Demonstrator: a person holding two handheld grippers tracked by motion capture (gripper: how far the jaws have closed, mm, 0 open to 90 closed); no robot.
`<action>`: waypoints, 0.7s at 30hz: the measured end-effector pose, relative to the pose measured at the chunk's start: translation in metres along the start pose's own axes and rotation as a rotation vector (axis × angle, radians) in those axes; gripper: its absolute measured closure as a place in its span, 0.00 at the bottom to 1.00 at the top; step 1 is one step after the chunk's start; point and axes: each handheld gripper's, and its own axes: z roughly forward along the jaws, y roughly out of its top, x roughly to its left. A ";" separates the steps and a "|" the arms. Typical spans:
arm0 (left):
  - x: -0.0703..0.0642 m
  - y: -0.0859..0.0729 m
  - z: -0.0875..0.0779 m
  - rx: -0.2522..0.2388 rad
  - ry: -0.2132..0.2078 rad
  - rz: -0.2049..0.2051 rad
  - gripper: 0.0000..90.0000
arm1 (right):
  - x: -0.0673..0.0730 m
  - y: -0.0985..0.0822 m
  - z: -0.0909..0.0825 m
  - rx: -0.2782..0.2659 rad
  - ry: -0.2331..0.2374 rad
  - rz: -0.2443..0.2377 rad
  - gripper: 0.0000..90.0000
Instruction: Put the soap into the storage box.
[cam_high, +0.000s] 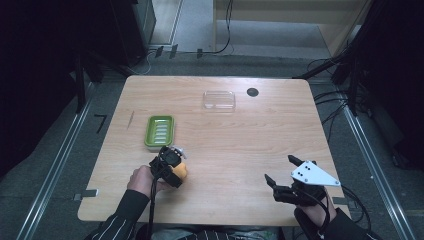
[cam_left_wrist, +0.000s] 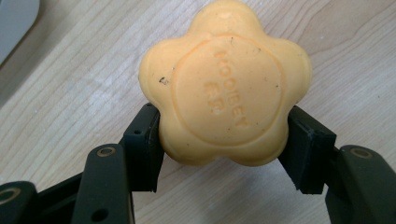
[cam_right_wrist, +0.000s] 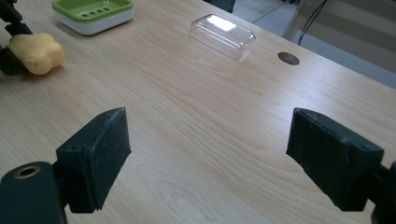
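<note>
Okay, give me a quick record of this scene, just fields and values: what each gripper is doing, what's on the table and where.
left gripper: shut on the yellow flower-shaped soap, just over the table
right gripper: open, nothing between its jaws, near the table's front right
green soap dish: empty, just beyond the soap
clear lid: lying apart, toward the far edge
round hole: in the tabletop, right of the lid
</note>
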 end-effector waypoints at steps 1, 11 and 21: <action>0.001 -0.001 -0.001 0.004 -0.001 -0.001 0.44 | 0.000 0.000 0.000 0.000 0.000 0.000 0.15; 0.007 -0.005 -0.005 -0.006 0.004 -0.022 0.44 | 0.000 0.000 0.000 0.000 0.000 0.001 0.15; 0.013 -0.009 -0.009 -0.015 0.005 -0.037 0.44 | 0.000 0.000 0.000 0.000 0.000 0.001 0.15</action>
